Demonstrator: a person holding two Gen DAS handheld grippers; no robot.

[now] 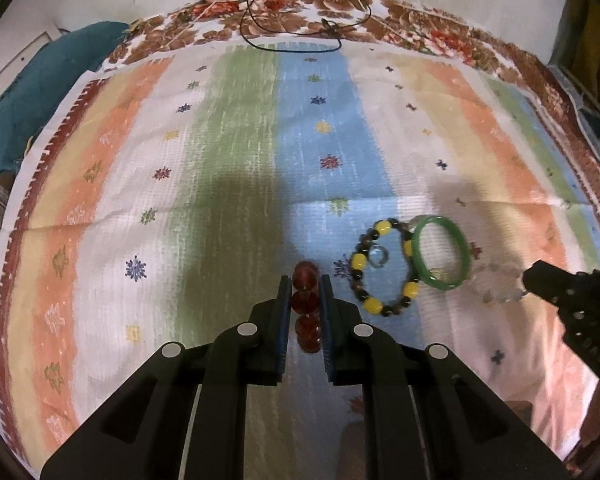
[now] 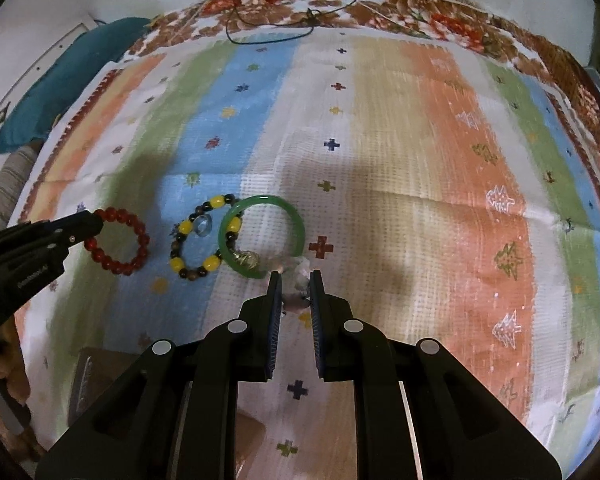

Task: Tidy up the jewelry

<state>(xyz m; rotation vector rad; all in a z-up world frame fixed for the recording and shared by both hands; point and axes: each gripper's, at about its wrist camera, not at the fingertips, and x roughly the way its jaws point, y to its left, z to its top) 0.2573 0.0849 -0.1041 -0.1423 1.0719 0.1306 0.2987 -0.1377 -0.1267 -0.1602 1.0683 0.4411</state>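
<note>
striped cloth (image 1: 236,152) spread flat; teal cushion (image 1: 40,92) at its far-left edge; black cord (image 1: 260,20) looped across its floral border

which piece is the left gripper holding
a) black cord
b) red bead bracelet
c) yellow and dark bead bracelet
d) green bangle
b: the left gripper has its jaws shut on the red bead bracelet, while the green bangle, the yellow and dark bead bracelet and the black cord lie on the cloth.

A home: striped patterned cloth (image 1: 236,128) over floral bedding (image 1: 420,28), teal cushion (image 1: 32,96) alongside.
</note>
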